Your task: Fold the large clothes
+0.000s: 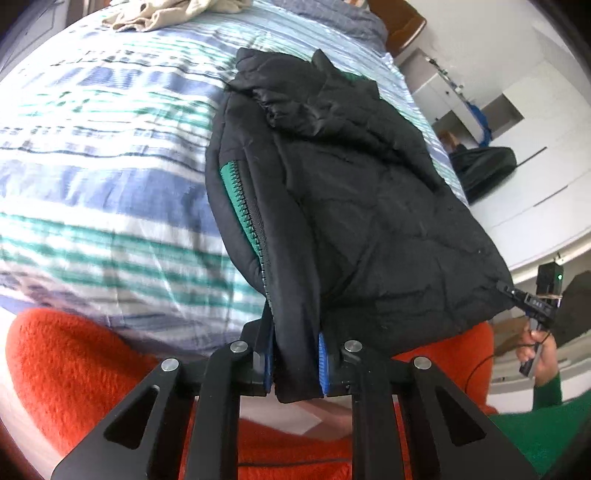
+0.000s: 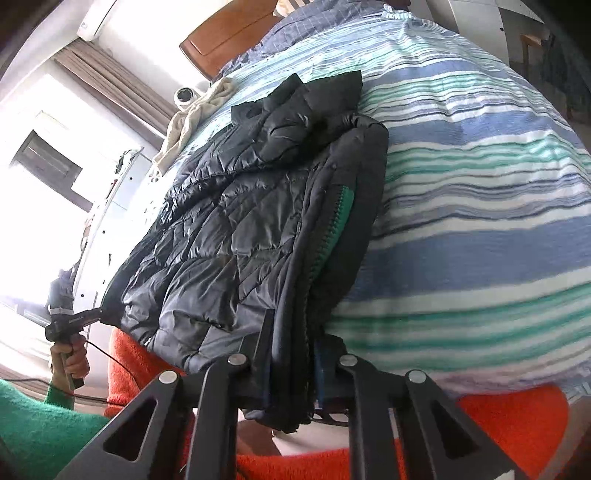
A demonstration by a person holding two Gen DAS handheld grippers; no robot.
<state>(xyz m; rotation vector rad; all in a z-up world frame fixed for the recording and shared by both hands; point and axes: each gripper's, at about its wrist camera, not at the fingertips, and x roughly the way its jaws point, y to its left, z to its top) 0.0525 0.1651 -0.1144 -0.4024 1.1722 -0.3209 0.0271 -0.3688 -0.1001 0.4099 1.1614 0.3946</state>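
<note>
A black quilted jacket (image 1: 369, 203) (image 2: 221, 240) with a green-edged zipper lies folded lengthwise on the striped bedspread (image 1: 92, 166) (image 2: 480, 221), its hem hanging off the near edge. My left gripper (image 1: 295, 365) is shut on one corner of the hem, the cloth pinched between its blue pads (image 1: 323, 363). My right gripper (image 2: 291, 376) is shut on the opposite hem corner. Each gripper also shows in the other's view: the right gripper (image 1: 511, 291) at the jacket's right corner, the left gripper (image 2: 99, 314) at its left corner. Both are held by hands in green sleeves.
A beige garment (image 1: 166, 14) (image 2: 195, 118) lies crumpled at the far side of the bed. Orange fuzzy fabric (image 1: 74, 369) (image 2: 498, 424) sits below the near edge. A wooden headboard (image 2: 229, 33), white cupboards (image 1: 535, 129) and a dark bag (image 1: 484, 170) on the floor surround the bed.
</note>
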